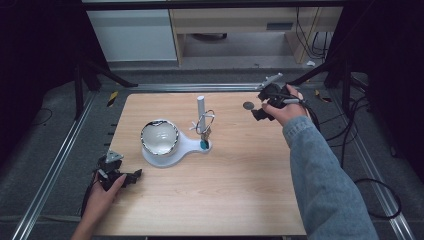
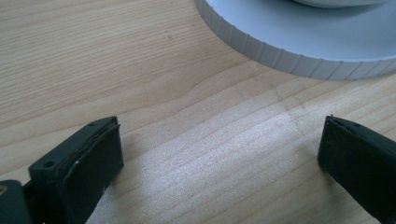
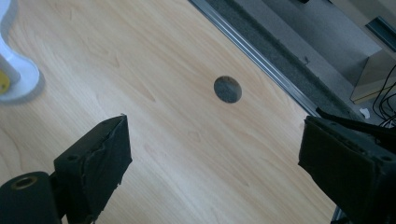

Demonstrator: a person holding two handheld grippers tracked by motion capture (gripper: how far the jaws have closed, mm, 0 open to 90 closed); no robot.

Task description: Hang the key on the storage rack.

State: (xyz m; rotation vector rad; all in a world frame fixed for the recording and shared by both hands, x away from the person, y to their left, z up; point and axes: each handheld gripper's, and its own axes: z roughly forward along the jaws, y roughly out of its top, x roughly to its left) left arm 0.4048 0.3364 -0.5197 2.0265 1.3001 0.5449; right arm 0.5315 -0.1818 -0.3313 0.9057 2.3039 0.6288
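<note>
- The counter carries a white stand near its middle, holding a shiny bowl; an upright post and a wire ring rise at the stand's narrow end.
- The right claw hovers at the far right, jaws spread and empty, just beside a small dark disc. Judging by that, the disc is the likely target; the next move calls for lowering over it.
- The left claw rests spread near the stand's rim, holding nothing.
- Nothing blocks the disc.
</note>
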